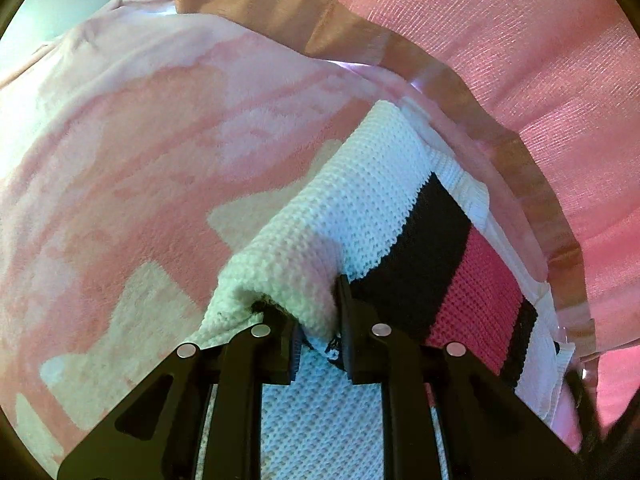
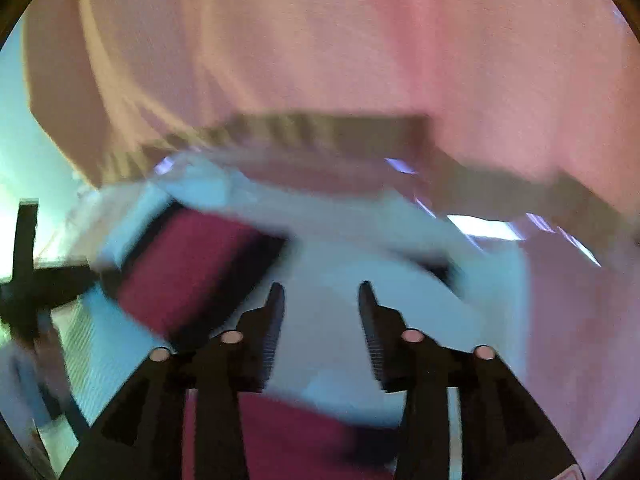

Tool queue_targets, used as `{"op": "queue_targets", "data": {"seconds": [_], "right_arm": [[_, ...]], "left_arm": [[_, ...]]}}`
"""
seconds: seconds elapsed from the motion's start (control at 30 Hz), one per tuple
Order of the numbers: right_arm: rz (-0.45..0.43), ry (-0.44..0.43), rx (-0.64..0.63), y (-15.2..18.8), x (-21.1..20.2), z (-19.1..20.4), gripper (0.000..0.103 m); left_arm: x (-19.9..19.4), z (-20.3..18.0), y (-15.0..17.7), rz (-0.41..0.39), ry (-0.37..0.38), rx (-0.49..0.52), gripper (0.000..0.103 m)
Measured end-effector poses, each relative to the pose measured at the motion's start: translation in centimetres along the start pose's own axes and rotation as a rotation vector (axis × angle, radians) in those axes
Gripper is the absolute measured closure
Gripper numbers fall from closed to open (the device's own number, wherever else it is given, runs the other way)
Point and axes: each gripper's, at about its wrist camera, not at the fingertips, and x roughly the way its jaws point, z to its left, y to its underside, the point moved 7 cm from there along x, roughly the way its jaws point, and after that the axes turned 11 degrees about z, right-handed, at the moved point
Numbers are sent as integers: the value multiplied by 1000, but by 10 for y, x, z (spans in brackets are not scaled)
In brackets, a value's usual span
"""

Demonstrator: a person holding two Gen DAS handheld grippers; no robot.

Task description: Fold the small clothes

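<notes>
Only leftward, sweater (image 1: 360, 208) fold pinched

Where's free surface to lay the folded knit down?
Free: the pink blanket left of the striped knit, out to its far-left edge. Crowded: the right side, where the knit runs along the pink curtain hem. The left gripper is pinching the knit's white fold; the right gripper, blurred, hangs open over it.

The sweater (image 1: 400, 216) lies on a blanket (image 1: 132, 152), running from lower centre to right of frame; a curtain (image 1: 500, 40) hangs behind, upper right.
</notes>
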Motion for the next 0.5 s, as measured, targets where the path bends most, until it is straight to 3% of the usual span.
{"op": "queue_targets", "data": {"seconds": [0.13,0.23,0.27,0.3,0.5], "right_arm": [[104,-21,120,48,15,-44,59],[68,-70,161,53,22,-48,59],[62,-79,168,52,25,-47,82],[55,-91,173,49,26,-47,96],[6,-90,191,52,-9,-59,96]], "left_arm": [[-1,-1,2,-7,-16,-10,87],[-2,-2,4,-18,-35,-18,87],[-2,-2,4,-21,-40,-20,87],[-1,-3,4,-23,-46,-20,87],[-4,3,4,-22,-43,-35,87]]}}
